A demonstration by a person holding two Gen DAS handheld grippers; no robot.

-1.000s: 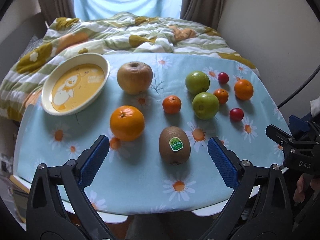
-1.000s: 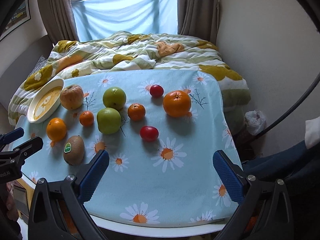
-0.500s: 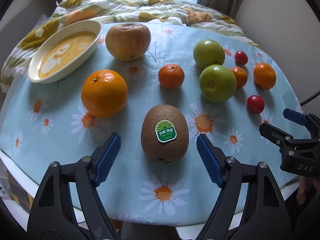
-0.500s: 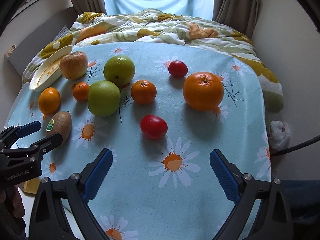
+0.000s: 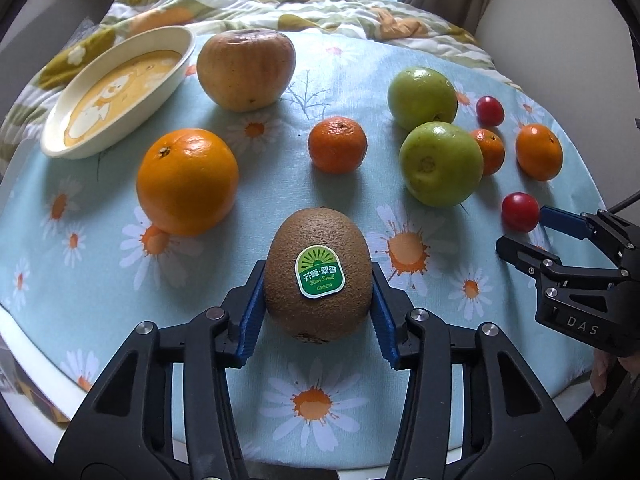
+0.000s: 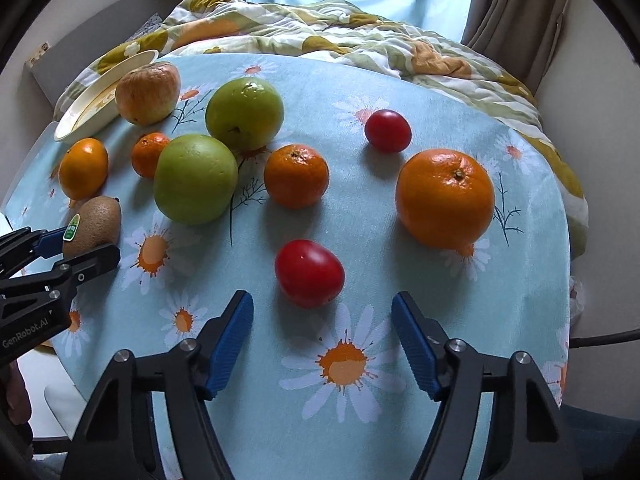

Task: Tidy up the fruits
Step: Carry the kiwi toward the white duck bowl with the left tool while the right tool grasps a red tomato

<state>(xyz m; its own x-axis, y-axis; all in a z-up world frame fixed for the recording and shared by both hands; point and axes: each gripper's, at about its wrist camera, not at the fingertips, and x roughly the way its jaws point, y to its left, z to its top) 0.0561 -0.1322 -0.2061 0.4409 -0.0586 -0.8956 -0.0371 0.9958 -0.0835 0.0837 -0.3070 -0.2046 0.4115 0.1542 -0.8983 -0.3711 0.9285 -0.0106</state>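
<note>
Daisy-print cloth point(image 5: 120, 280) carries every fruit loose; the dish point(image 5: 116, 92) sits bare, so sorting has barely begun. Your left gripper point(image 5: 318, 292) is clamped on the kiwi point(image 5: 318, 272) at the near edge. Your right gripper point(image 6: 322, 340) hangs spread just short of a tomato point(image 6: 309, 272).

left tongs point(image 5: 318, 312): clamped on load | right tongs point(image 6: 322, 344): spread, low

light: soft daylight, rear window | shadows: faint | edges: fisheye-warped, dark vignette | focus: sharp
</note>
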